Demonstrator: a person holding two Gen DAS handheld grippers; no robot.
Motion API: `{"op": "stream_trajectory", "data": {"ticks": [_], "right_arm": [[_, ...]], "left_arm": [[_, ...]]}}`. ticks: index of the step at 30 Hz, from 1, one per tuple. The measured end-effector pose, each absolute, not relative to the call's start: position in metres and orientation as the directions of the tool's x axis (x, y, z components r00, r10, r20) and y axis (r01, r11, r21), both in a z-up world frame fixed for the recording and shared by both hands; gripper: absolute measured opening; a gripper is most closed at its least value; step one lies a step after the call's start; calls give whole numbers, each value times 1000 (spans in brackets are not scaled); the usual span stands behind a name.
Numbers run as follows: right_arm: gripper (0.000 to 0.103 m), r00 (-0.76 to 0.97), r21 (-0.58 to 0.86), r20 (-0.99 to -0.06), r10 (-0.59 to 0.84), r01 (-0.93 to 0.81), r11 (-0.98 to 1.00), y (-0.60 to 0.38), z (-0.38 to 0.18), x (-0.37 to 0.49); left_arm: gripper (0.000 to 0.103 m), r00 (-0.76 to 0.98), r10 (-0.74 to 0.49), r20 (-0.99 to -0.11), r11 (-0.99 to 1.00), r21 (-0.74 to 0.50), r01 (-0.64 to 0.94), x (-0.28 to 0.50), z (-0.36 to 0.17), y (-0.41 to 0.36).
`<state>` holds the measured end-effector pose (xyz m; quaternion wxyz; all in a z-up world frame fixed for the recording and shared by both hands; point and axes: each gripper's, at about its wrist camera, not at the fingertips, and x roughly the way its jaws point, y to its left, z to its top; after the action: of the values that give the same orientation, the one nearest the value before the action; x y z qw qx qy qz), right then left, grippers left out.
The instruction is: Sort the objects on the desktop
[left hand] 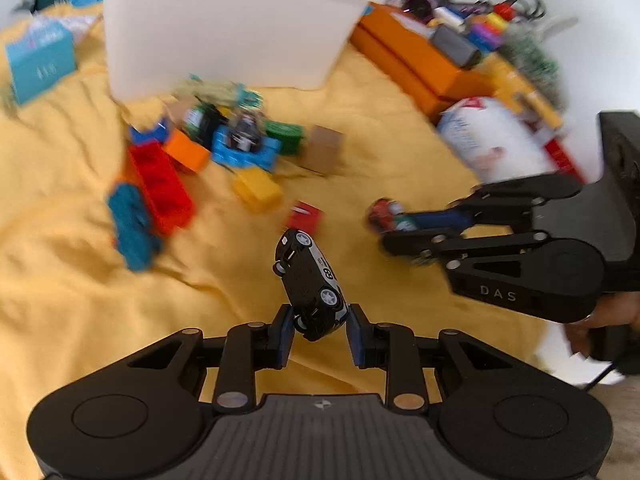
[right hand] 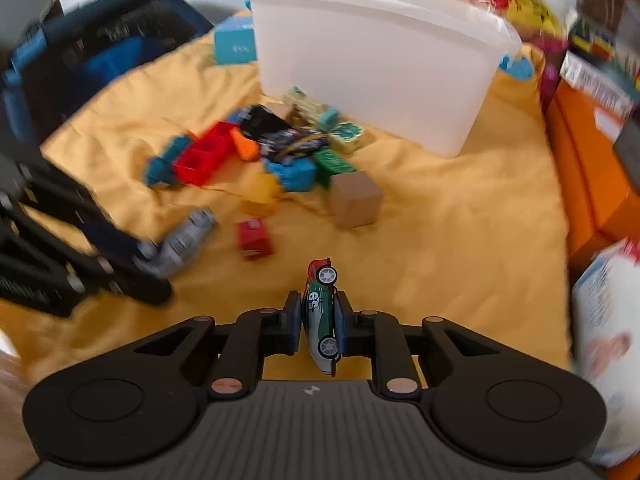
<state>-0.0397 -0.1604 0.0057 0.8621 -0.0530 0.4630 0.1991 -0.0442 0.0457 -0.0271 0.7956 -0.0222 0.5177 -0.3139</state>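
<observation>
My left gripper (left hand: 319, 326) is shut on a black and silver toy car (left hand: 311, 284), held tilted above the yellow cloth (left hand: 60, 272). My right gripper (right hand: 320, 316) is shut on a green, red and white toy car (right hand: 322, 312), held on its side. In the left wrist view the right gripper (left hand: 394, 226) shows at the right with that car (left hand: 382, 214). In the right wrist view the left gripper (right hand: 156, 264) shows at the left with the silver car (right hand: 184, 240). A white plastic bin (left hand: 224, 20) stands behind a pile of building blocks (left hand: 160, 184).
A small red block (right hand: 254, 238) and a cardboard cube (right hand: 356, 198) lie on the cloth. Another toy car (right hand: 288, 140) sits on the block pile. Orange boxes (left hand: 420, 60) and a white package (left hand: 492, 136) stand at the right. A blue box (left hand: 40, 64) is at the left.
</observation>
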Motion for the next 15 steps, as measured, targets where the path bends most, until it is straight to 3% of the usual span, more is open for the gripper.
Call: {"op": "stream_trajectory", "data": {"ticks": [4, 9, 11, 15], "right_arm": [[19, 426, 296, -807, 408, -306, 905, -169, -5, -37], [20, 412, 337, -812, 413, -246, 909, -176, -12, -35], [27, 429, 329, -811, 397, -227, 917, -180, -10, -35], [32, 449, 315, -814, 369, -192, 929, -189, -10, -33]], "left_arm": [[32, 231, -574, -785, 791, -460, 402, -39, -48, 50], [36, 289, -490, -822, 830, -338, 444, -46, -42, 44], [48, 308, -483, -820, 835, -324, 445, -47, -39, 45], [48, 336, -477, -812, 851, -331, 408, -44, -37, 61]]}}
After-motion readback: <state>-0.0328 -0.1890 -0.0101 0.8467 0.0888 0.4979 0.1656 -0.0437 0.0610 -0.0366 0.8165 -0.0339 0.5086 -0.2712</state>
